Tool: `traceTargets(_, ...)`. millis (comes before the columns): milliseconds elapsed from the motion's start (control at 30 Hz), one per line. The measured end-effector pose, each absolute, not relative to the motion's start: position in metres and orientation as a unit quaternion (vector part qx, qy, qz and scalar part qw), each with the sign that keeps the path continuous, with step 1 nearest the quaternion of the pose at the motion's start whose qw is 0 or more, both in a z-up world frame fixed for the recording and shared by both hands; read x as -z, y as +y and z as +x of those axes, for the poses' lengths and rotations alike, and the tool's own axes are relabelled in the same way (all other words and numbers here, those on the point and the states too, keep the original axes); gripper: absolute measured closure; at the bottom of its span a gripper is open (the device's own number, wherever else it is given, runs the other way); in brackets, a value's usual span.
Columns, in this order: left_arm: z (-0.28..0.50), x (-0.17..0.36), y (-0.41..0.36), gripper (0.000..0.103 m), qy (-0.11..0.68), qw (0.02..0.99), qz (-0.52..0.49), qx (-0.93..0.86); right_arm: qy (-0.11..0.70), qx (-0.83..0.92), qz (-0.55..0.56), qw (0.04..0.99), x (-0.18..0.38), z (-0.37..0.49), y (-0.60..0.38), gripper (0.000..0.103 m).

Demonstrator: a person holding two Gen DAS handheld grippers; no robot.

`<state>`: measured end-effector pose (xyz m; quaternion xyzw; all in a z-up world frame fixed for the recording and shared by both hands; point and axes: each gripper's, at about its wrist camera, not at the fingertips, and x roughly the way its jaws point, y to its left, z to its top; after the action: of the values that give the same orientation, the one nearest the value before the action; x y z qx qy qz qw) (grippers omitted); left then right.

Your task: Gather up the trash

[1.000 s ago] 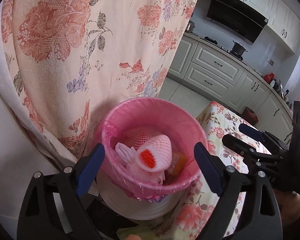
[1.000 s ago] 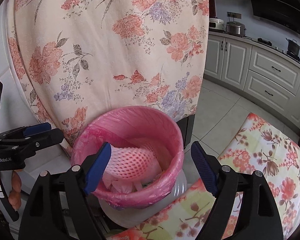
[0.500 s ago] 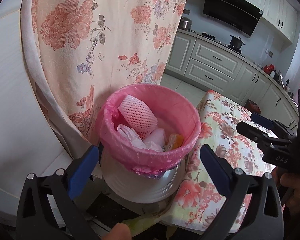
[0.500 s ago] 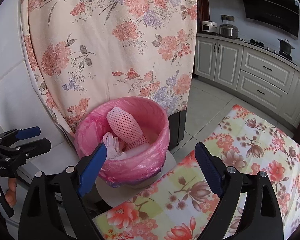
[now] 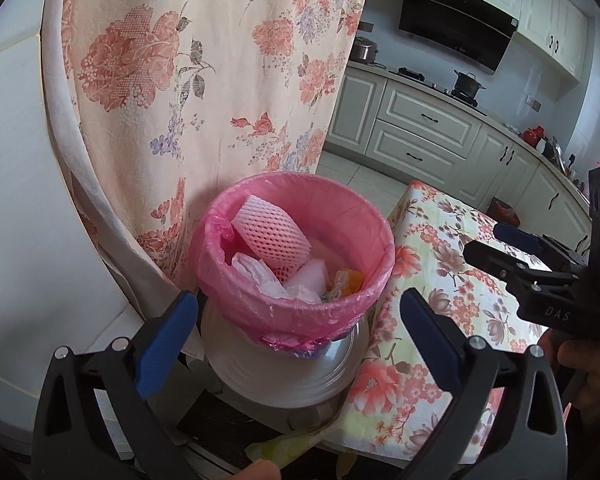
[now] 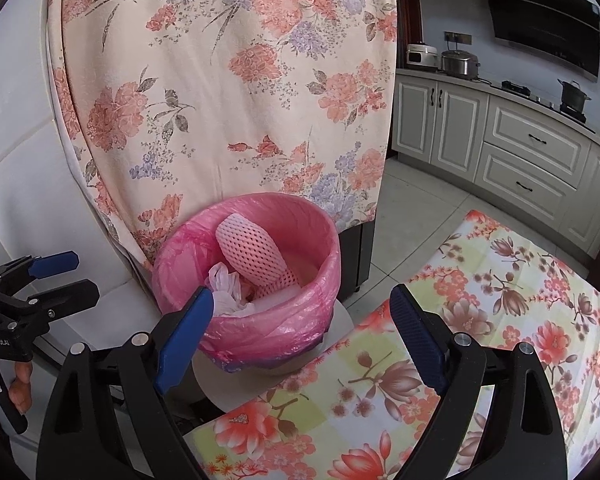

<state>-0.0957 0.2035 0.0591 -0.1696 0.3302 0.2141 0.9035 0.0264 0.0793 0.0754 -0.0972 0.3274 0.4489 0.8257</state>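
A bin with a pink liner stands on a white round base. Inside it lie a pink foam net sleeve, crumpled white plastic and an orange wrapper. My left gripper hangs just short of the bin's near rim, open, with nothing between its blue pads. My right gripper is also open and holds nothing, facing the bin from over the table corner. Each gripper shows in the other's view: right gripper, left gripper.
A floral cloth hangs right behind the bin. A table with a flowered cover touches the bin's right side. A yellow-green scrap lies low in front. Kitchen cabinets and tiled floor lie beyond.
Both grippers have drawn back from the bin and their jaws stand wider. The foam net pieces that were between the jaws now lie loose in the bin.
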Motion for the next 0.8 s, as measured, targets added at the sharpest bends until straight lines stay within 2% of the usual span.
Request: traceTargets(800,-0.0932,-0.0614,0.2056,0.005,0.325,0.906,-0.168,-0.214,0.327,-0.45,-0.1,0.825,-0.0748,0.0286,0.0818,0.018)
